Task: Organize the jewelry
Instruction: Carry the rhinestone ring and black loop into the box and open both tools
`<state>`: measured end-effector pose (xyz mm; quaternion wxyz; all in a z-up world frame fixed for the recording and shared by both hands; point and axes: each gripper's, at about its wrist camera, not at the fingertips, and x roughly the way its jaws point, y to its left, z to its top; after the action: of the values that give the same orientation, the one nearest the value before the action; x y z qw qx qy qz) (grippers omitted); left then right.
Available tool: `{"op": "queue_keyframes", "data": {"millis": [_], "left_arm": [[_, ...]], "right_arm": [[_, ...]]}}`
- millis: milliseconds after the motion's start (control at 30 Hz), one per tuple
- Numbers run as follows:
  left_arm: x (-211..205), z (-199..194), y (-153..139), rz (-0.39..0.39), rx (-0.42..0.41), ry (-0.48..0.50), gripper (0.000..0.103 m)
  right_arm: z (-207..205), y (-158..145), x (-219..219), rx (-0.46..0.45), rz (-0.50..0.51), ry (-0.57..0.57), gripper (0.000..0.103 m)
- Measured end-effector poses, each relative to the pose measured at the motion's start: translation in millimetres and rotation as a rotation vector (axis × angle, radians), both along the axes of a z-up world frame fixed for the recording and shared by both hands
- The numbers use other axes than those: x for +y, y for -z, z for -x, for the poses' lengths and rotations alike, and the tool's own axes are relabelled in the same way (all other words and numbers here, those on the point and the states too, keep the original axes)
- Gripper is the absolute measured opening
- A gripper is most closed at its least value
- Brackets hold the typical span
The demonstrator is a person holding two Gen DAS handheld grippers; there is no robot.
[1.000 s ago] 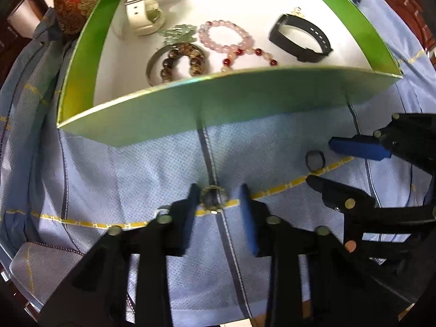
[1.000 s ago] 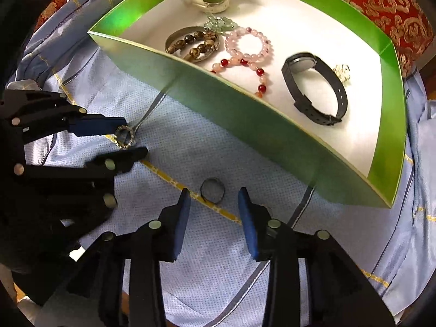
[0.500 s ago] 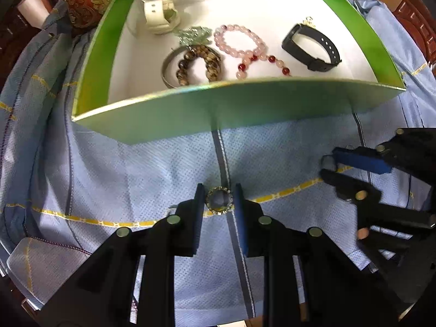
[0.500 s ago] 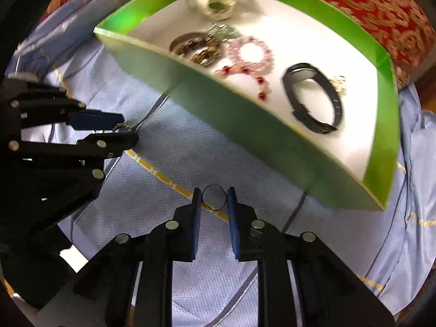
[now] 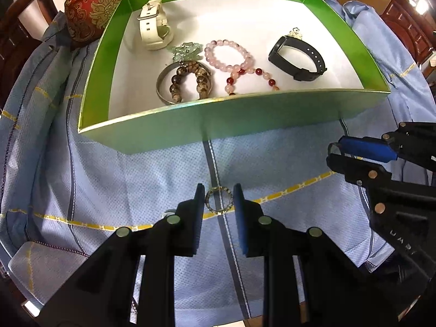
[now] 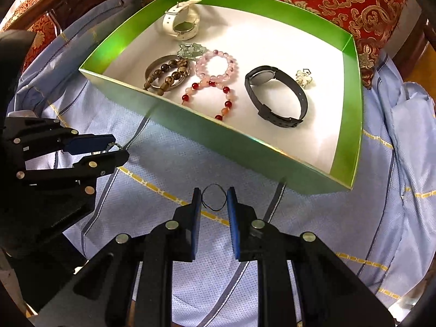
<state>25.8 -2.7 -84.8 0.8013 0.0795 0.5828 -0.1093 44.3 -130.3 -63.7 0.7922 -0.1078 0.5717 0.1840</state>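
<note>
Green cardboard walls frame the open box (image 5: 231, 125), which sits on a pale blue cloth (image 5: 136, 179) with yellow stripes, in front of a red and gold cushion (image 6: 327, 2). Inside the box lie a white watch (image 5: 154, 26), a jade-green pendant (image 5: 186, 50), a metal bangle (image 5: 163, 92) with a brown bead bracelet (image 5: 201, 77) inside it, a pink bead bracelet (image 5: 231, 57), a red and pink bead bracelet (image 6: 208, 94), a black watch (image 5: 298, 57) and a small silver charm (image 6: 303, 77).

Out on the cloth, in front of the near wall, the left claw (image 5: 219, 199) is clamped on a gold-toned ring (image 5: 218, 200): the ring stands between the two blue pads with both sides touching them. Whether it is off the cloth cannot be told from the left wrist view.

To its right, well apart, the right claw (image 6: 214, 197) is clenched on a thin dark ring (image 6: 214, 197), which stands upright between its pads, near the box's front wall. In the left wrist view the same dark ring (image 5: 333, 148) shows at the tips of the right claw (image 5: 336, 154).
</note>
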Motion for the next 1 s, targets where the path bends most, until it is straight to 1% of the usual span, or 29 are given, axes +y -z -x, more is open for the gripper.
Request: {"op": "queue_keyframes", "data": {"millis": [100,200,300,367,433,467,533,567,667,767,833,900,1000], "left_arm": [[-2,3,-1,-0.002,-0.006,0.005,0.022],[-1,6,-7,-0.002,-0.040,0.007,0.022],[-3,11,-20,0.003,-0.114,0.025,0.022],[-3,14,-32,0.019,-0.169,0.034,0.022],[-2,19,-48,0.033,-0.247,0.036,0.022],[-3,20,-54,0.037,-0.268,0.035,0.022],[-1,19,-69,0.048,-0.320,0.028,0.022],[-1,18,-73,0.038,-0.336,0.026,0.022],[1,3,-86,0.003,-0.383,0.015,0.022],[3,-19,-96,0.008,-0.402,-0.019,0.022],[2,-29,-95,0.015,-0.408,-0.033,0.022],[0,-38,-94,-0.001,-0.417,-0.034,0.022],[-4,-48,-86,-0.022,-0.389,-0.033,0.022]], "right_arm": [[3,2,4,-0.007,0.011,-0.020,0.019],[6,-6,5,-0.028,-0.004,-0.026,0.019],[7,-24,0,-0.065,-0.048,-0.029,0.019],[8,-44,-6,-0.117,-0.099,-0.024,0.019],[8,-59,-15,-0.161,-0.144,-0.006,0.019],[8,-68,-20,-0.188,-0.164,0.009,0.019],[6,-77,-26,-0.232,-0.166,0.031,0.019],[4,-81,-27,-0.253,-0.159,0.040,0.019],[-9,-84,-30,-0.276,-0.142,0.052,0.019],[-30,-90,-34,-0.299,-0.146,0.085,0.019],[-41,-89,-34,-0.309,-0.150,0.093,0.019],[-50,-88,-30,-0.326,-0.134,0.091,0.019],[-61,-78,-22,-0.313,-0.095,0.088,0.019]]}}
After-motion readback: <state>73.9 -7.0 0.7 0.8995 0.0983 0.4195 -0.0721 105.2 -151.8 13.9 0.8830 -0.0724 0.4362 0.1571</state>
